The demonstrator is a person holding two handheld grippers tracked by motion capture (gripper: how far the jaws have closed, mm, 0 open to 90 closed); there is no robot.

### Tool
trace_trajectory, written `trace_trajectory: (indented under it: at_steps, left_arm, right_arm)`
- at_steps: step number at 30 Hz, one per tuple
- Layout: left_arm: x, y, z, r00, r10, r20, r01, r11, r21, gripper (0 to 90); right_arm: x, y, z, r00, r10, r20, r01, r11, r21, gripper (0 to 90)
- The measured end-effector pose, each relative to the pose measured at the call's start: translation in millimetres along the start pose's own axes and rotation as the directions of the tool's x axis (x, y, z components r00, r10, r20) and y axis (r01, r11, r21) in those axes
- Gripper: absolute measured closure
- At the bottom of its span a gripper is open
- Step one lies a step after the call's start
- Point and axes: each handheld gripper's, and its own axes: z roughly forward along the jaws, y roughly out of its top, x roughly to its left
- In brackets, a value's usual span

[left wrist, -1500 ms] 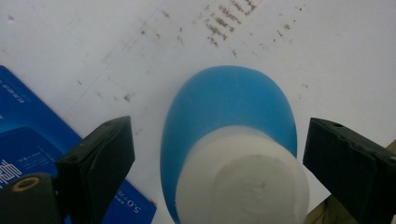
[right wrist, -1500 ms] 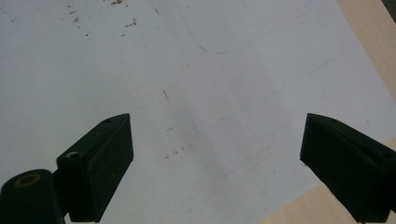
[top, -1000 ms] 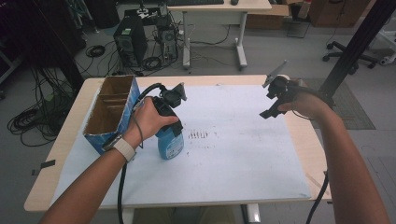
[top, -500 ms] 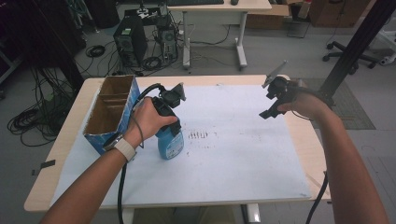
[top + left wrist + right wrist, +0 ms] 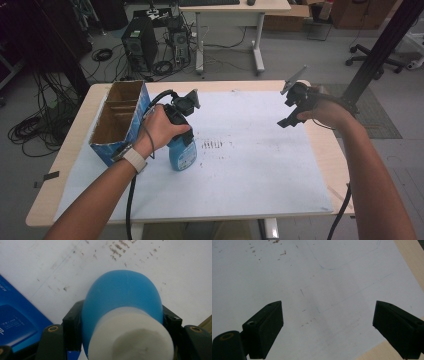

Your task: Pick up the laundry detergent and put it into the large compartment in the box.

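Observation:
A blue bottle [image 5: 183,153] with a white cap stands upright on the white sheet, just right of the cardboard box. My left gripper [image 5: 176,135] comes down on it from above with the person's hand wrapped round the gripper. In the left gripper view the black pads [image 5: 72,327] press both sides of the blue bottle [image 5: 120,297] just below its cap. The jaws of my left gripper [image 5: 120,323] have just been closing on it. My right gripper [image 5: 285,121] hovers over the sheet's far right. Its jaws are wide apart, and my right gripper [image 5: 327,325] has only paper beneath it.
An open-topped blue cardboard box [image 5: 117,117] with dividers stands at the table's left, close to the bottle. The white sheet [image 5: 250,170] covers most of the wooden table [image 5: 330,155] and carries dark smudges [image 5: 212,145] near its middle. Cables trail from both grippers.

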Motion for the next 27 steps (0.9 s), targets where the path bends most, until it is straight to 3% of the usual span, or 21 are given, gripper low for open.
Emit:
trace_trajectory:
  at_steps: [18, 27]
  left_arm:
    - [-0.7, -0.4, -1.3, 1.0, 0.002, -0.005, -0.002, 1.0, -0.008, 37.1]
    - [2.3, -2.6, -7.9, 0.9997, -0.02, -0.013, 0.019, 0.9997, -0.014, 37.1]
  right_arm:
    - [0.6, -1.8, -1.6, 1.0, 0.003, 0.004, -0.003, 1.0, -0.004, 9.8]
    - [0.5, -3.3, -0.6, 1.0, 0.006, 0.004, -0.006, 1.0, -0.005, 9.8]
